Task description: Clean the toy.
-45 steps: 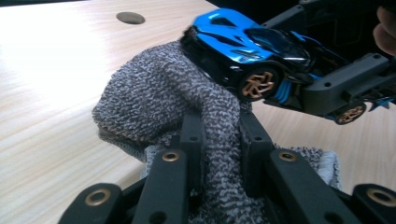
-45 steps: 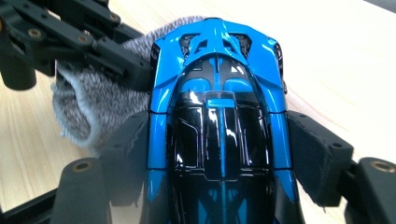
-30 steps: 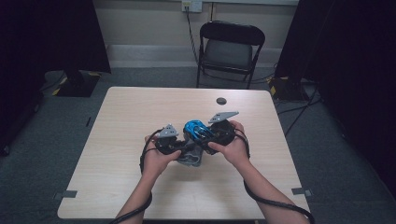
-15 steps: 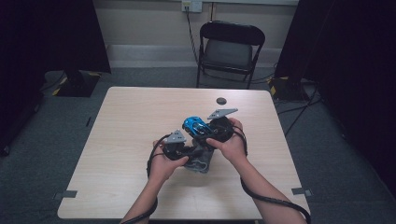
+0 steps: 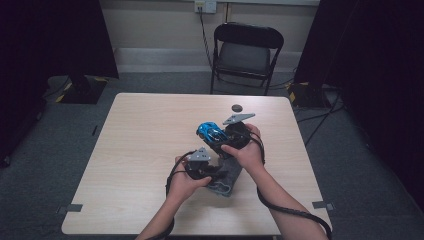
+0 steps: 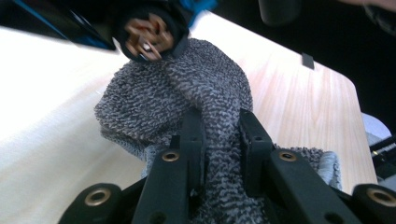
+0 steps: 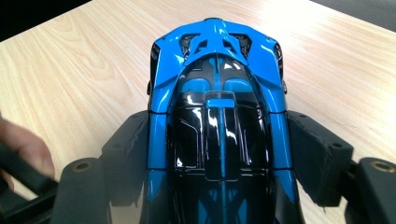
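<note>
Left gripper (image 5: 216, 172): black body, grey three-cornered plate on top, black cable looping off behind the hand. Jaws matte black, blocky, with brass-ringed screw holes along the arms. Right gripper (image 5: 220, 140): same build, grey plate, black cable trailing along the forearm. Forearms bare, no sleeves.

Light wood table (image 5: 140, 150); small dark round disc (image 5: 236, 107) (far edge); black folding chair (image 5: 246, 52) beyond.

The toy car (image 7: 218, 121) runs off the right gripper view's bottom edge. Above the grey cloth (image 6: 205, 107), its wheel (image 6: 150, 35) is blurred, the car's body cropped at the top edge.
</note>
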`<state>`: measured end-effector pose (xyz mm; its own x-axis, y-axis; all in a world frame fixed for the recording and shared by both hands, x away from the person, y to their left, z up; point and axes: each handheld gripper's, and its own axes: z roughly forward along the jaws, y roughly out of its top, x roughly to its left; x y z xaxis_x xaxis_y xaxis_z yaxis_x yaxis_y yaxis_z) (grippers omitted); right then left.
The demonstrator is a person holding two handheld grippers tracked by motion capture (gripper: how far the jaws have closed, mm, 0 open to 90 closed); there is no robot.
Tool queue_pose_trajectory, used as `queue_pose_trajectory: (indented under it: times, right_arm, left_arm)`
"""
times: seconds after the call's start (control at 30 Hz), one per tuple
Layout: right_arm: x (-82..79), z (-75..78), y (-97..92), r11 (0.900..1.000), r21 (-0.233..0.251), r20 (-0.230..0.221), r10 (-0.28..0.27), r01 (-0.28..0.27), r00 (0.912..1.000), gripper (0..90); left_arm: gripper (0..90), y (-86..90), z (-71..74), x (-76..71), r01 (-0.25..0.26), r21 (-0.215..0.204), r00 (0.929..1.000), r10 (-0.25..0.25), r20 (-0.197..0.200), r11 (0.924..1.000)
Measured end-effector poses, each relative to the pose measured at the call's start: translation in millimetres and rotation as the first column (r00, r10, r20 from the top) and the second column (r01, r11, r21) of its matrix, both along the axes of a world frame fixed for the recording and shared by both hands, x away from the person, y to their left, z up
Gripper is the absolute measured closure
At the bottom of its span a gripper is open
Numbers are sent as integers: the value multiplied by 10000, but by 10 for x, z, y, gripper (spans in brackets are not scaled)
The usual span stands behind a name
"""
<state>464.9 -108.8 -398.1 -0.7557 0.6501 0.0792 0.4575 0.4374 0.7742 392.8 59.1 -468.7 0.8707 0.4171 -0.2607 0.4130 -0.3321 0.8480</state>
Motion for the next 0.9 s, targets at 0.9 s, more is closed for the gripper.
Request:
queue_pose_trajectory:
  times: [0.9]
  right_arm:
    - [-160,-15,-144,9990,245,10,381,-382,9993,282]
  left_arm:
    - [754,704,138,248,-2037,867,9788,2011,383,9752]
